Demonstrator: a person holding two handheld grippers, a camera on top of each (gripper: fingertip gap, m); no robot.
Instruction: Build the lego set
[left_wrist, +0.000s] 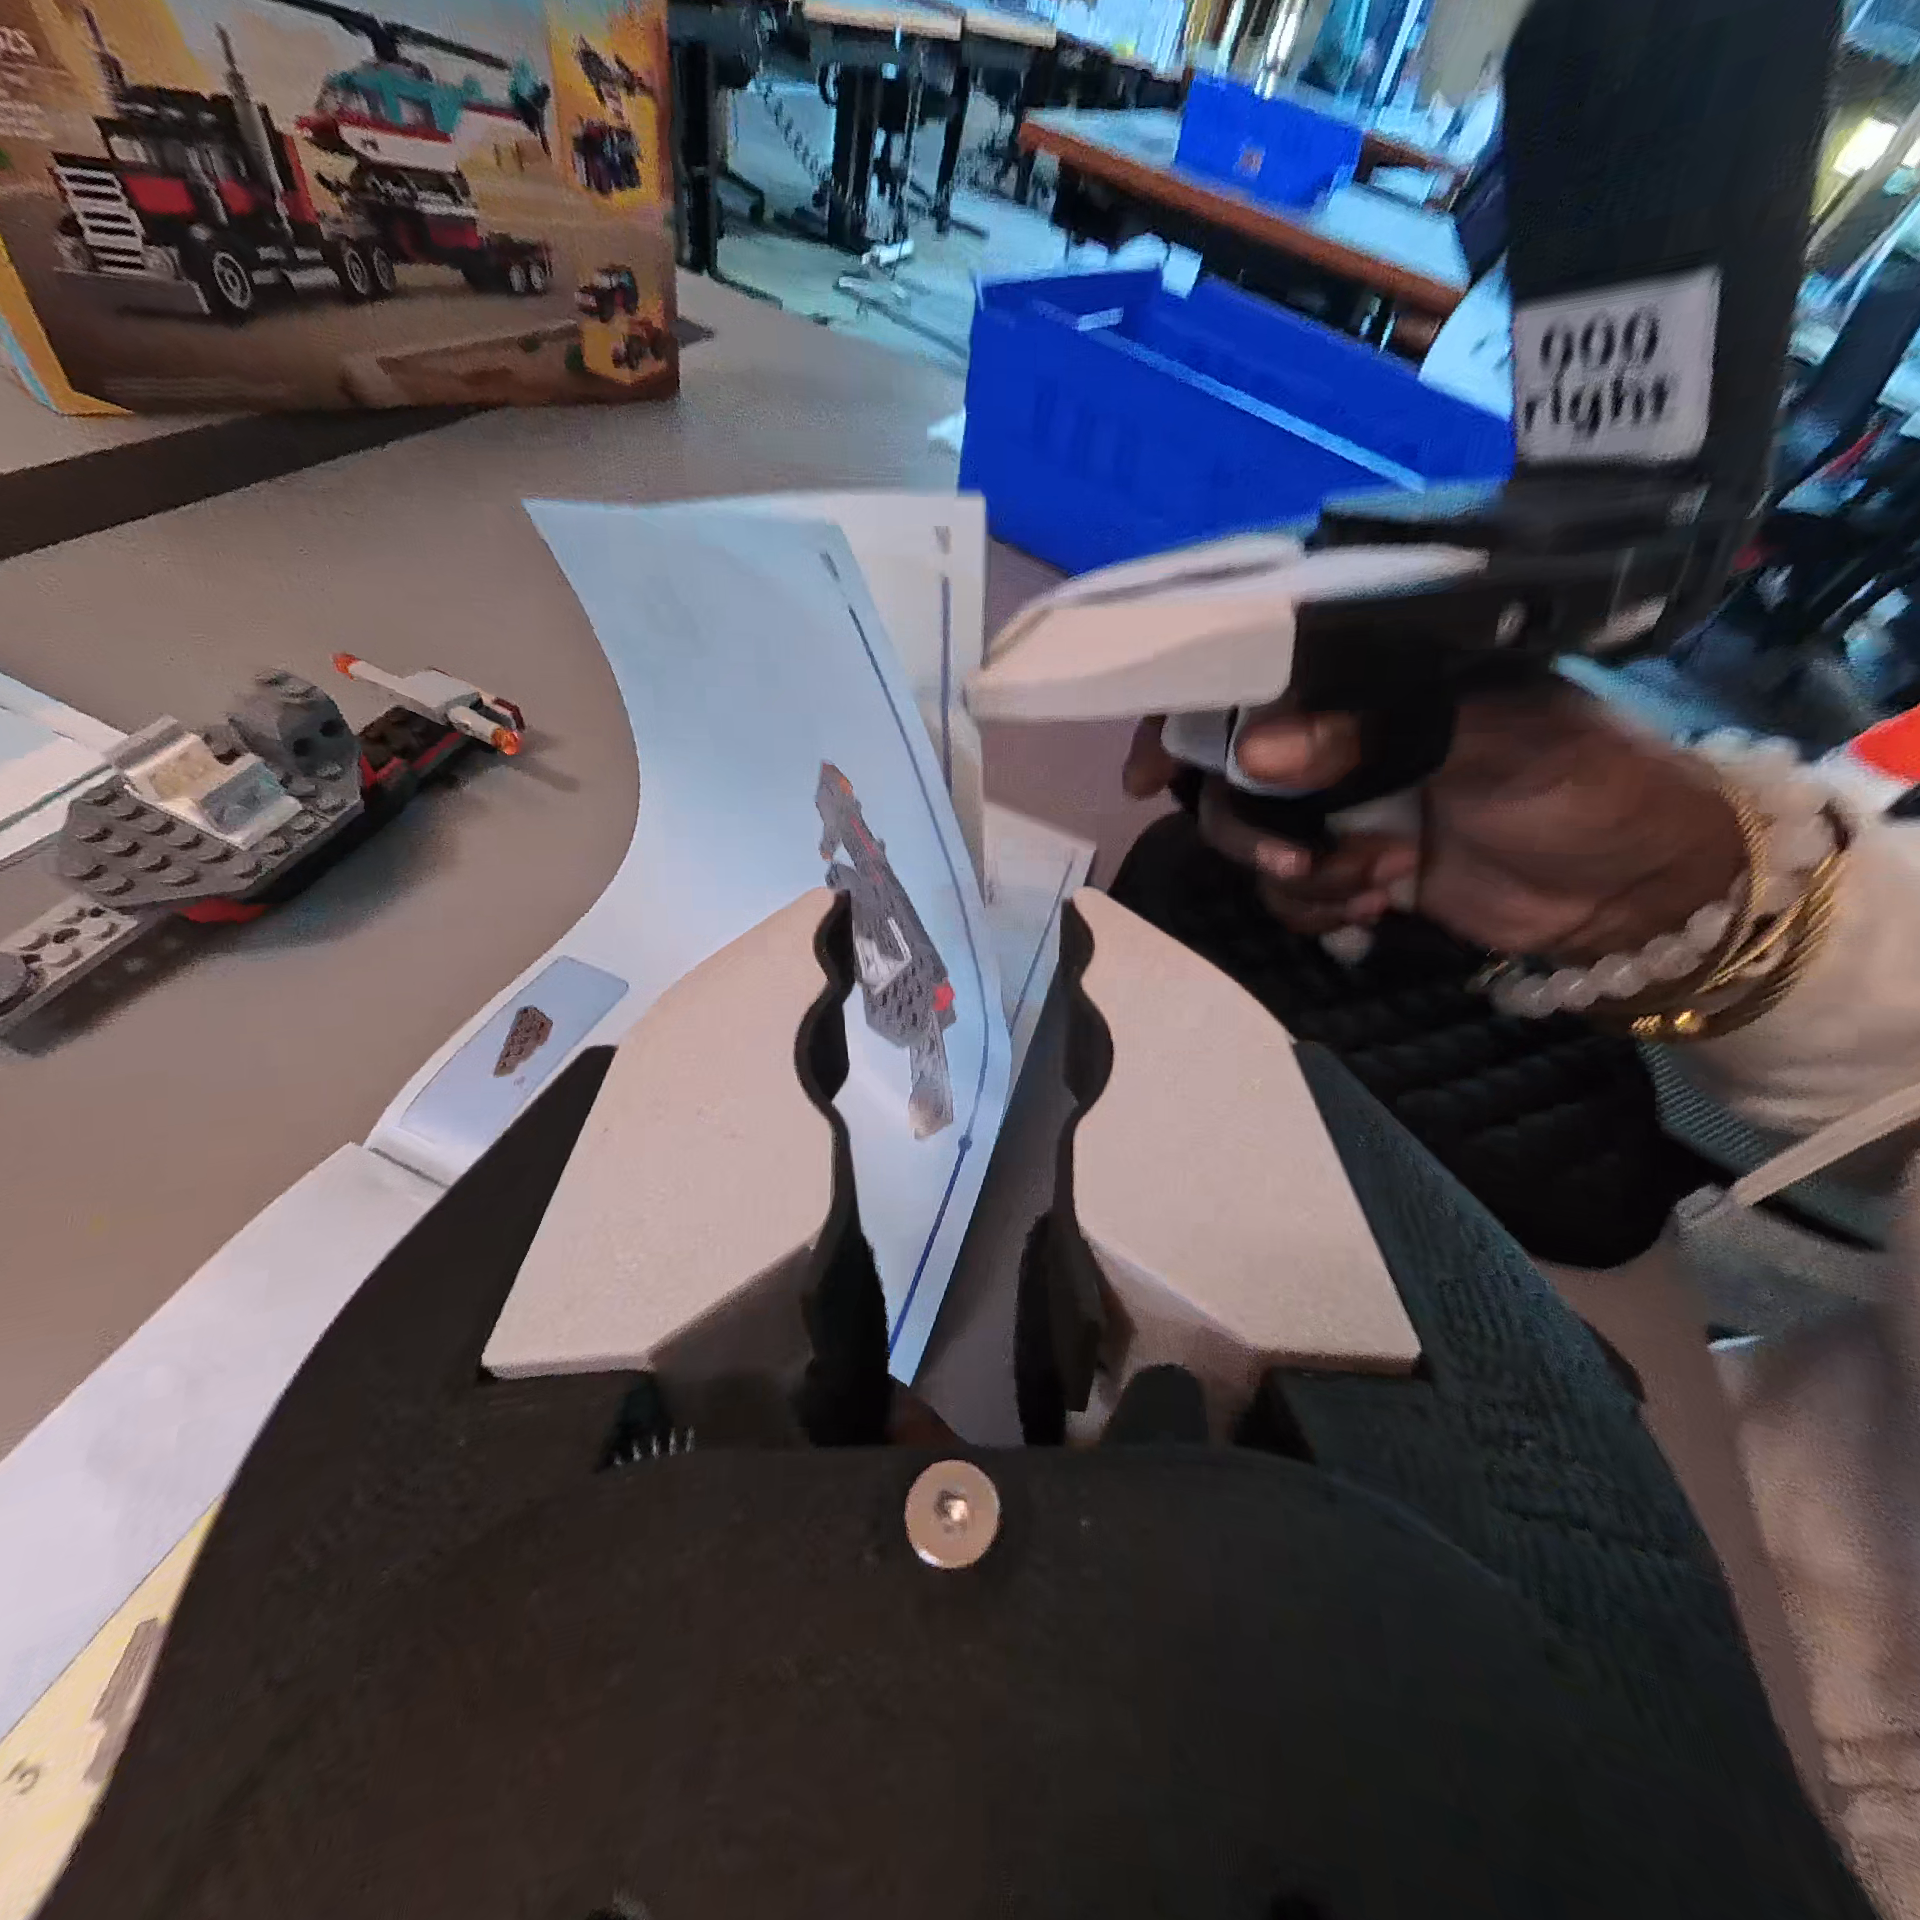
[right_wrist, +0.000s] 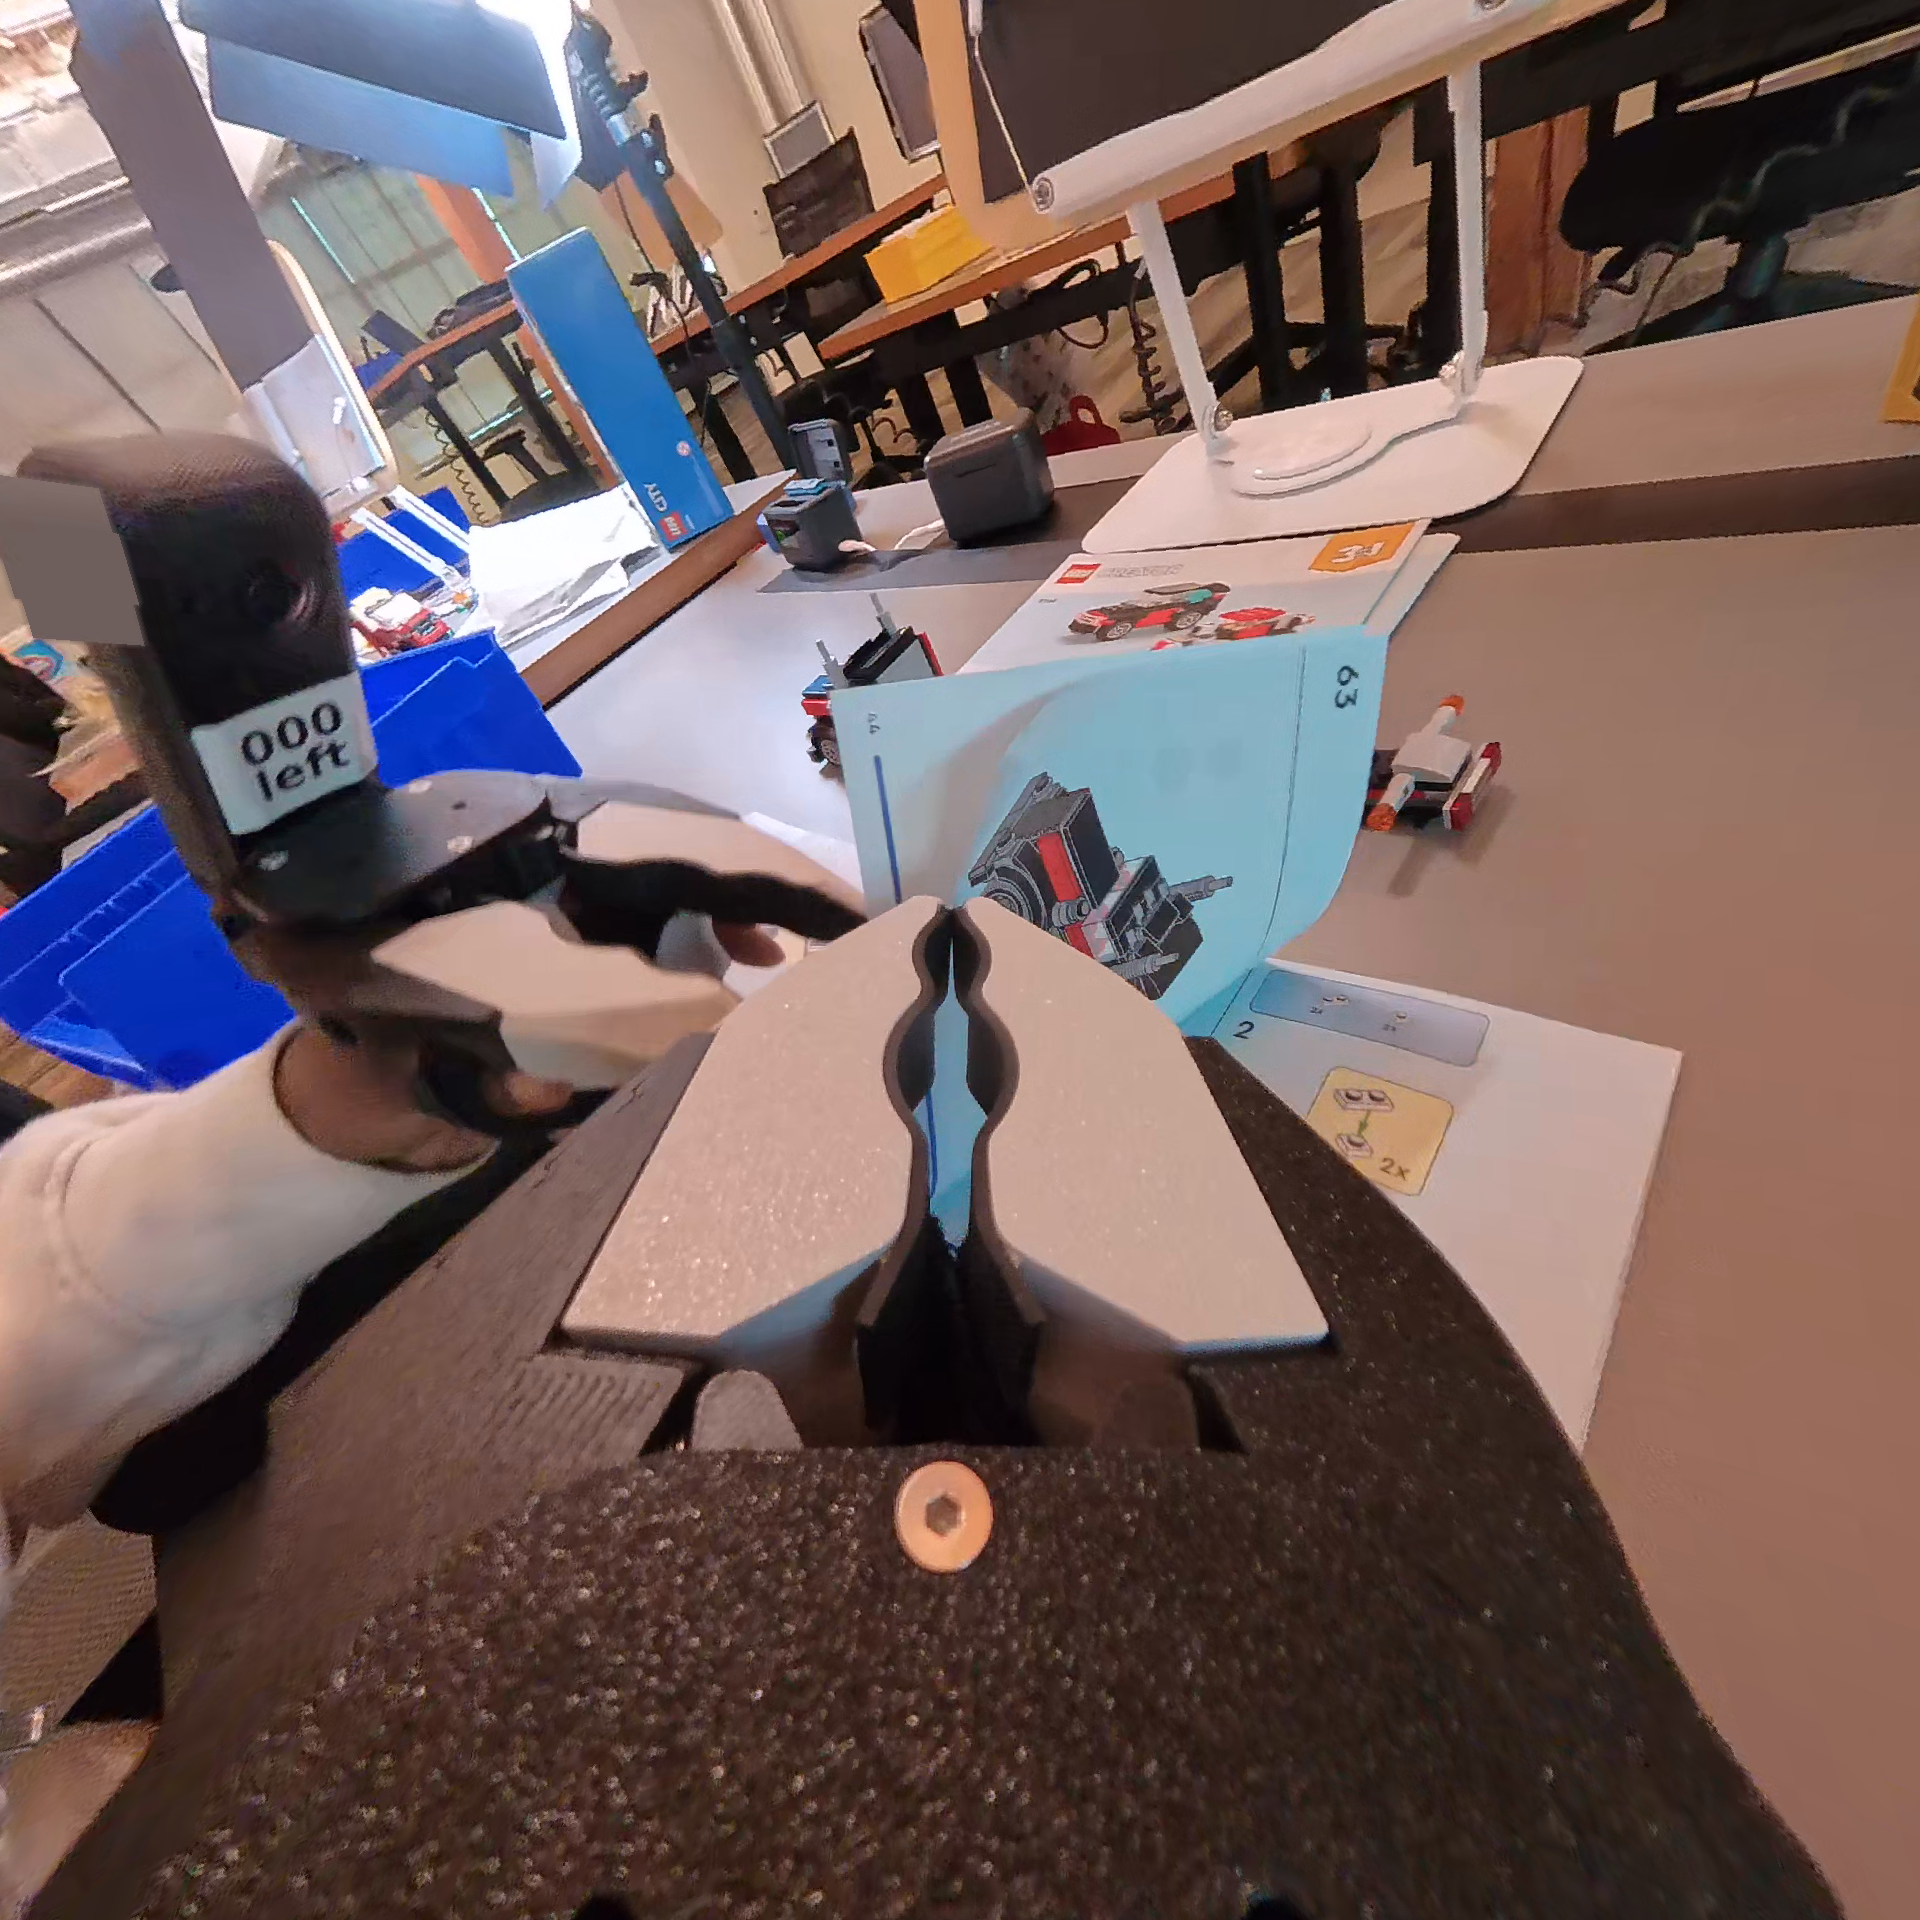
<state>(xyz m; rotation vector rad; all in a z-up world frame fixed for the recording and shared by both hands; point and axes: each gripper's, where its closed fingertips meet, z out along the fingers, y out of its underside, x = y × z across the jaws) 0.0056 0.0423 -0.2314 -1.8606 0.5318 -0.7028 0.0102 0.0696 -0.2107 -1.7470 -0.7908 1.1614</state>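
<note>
Standing between the parted jaws of the left gripper (left_wrist: 945, 940), a lifted instruction-booklet page (left_wrist: 769, 748) is pinched by the right gripper (right_wrist: 953, 914), jaws closed.

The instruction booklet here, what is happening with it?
A person is turning a page of the instruction booklet. The right hand-held gripper is shut on the lifted page; the left hand-held gripper is open around it. The half-built lego model lies untouched on the table.
</note>
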